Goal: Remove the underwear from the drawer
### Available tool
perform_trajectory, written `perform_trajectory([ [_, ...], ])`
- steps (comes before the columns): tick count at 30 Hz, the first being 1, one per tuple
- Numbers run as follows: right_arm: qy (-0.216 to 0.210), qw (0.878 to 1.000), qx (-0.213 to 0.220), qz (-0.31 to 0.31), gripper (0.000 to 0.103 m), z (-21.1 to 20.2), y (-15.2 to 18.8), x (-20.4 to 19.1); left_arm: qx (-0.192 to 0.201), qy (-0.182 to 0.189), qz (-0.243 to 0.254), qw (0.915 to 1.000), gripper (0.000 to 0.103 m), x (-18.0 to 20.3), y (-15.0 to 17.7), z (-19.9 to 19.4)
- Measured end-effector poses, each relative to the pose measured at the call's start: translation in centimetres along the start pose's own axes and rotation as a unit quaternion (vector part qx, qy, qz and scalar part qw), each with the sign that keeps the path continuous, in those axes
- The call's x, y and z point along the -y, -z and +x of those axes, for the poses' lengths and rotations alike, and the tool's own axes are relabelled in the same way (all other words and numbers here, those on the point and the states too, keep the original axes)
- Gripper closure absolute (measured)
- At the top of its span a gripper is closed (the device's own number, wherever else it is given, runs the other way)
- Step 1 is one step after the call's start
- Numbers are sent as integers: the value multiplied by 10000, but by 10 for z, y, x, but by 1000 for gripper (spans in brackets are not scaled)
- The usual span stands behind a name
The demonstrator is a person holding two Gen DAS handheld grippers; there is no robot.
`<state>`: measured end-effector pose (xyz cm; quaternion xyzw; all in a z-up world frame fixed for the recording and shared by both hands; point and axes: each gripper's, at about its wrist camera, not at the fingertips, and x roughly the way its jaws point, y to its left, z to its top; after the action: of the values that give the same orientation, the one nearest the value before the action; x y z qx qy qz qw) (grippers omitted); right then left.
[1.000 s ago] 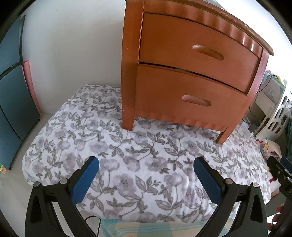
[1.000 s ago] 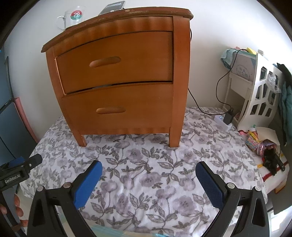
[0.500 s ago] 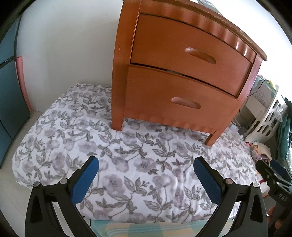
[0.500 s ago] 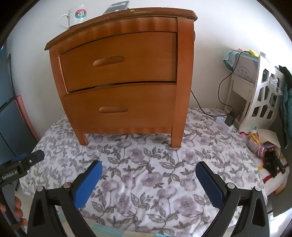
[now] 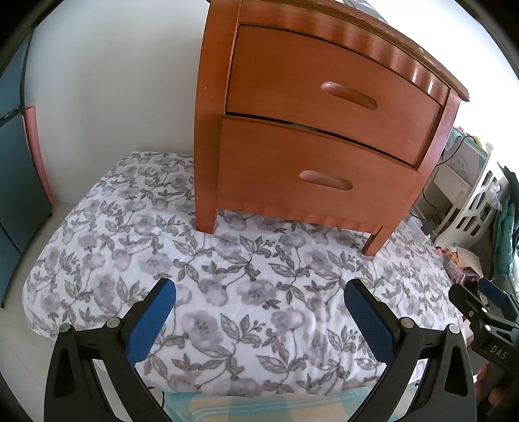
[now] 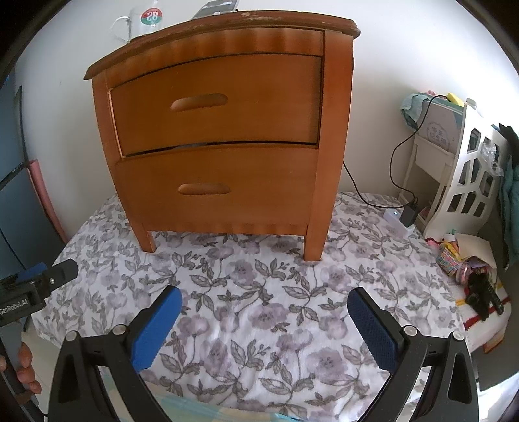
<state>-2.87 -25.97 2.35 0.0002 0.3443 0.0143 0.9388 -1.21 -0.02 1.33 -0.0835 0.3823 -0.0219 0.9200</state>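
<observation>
Drawers [image 6: 214,100] at frame centre sit shut; left gripper [image 5: 259,311] and right gripper [image 6: 264,319] gape wide, empty, presumably ready for a handle [image 6: 199,102].

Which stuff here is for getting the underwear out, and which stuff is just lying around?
For the job:
- nightstand with its top drawer and bottom drawer, both shut
- left tool, open
- right tool, open

Just lying about:
- mug on top
- charger and cable
- white rack
- floral quilt
</observation>
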Motion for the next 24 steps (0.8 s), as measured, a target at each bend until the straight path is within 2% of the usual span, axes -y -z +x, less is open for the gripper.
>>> perform_trajectory([
  [24, 127, 9998, -126, -40, 0, 0, 2, -1, -62, 102, 15, 9999, 0, -2, 2, -2],
])
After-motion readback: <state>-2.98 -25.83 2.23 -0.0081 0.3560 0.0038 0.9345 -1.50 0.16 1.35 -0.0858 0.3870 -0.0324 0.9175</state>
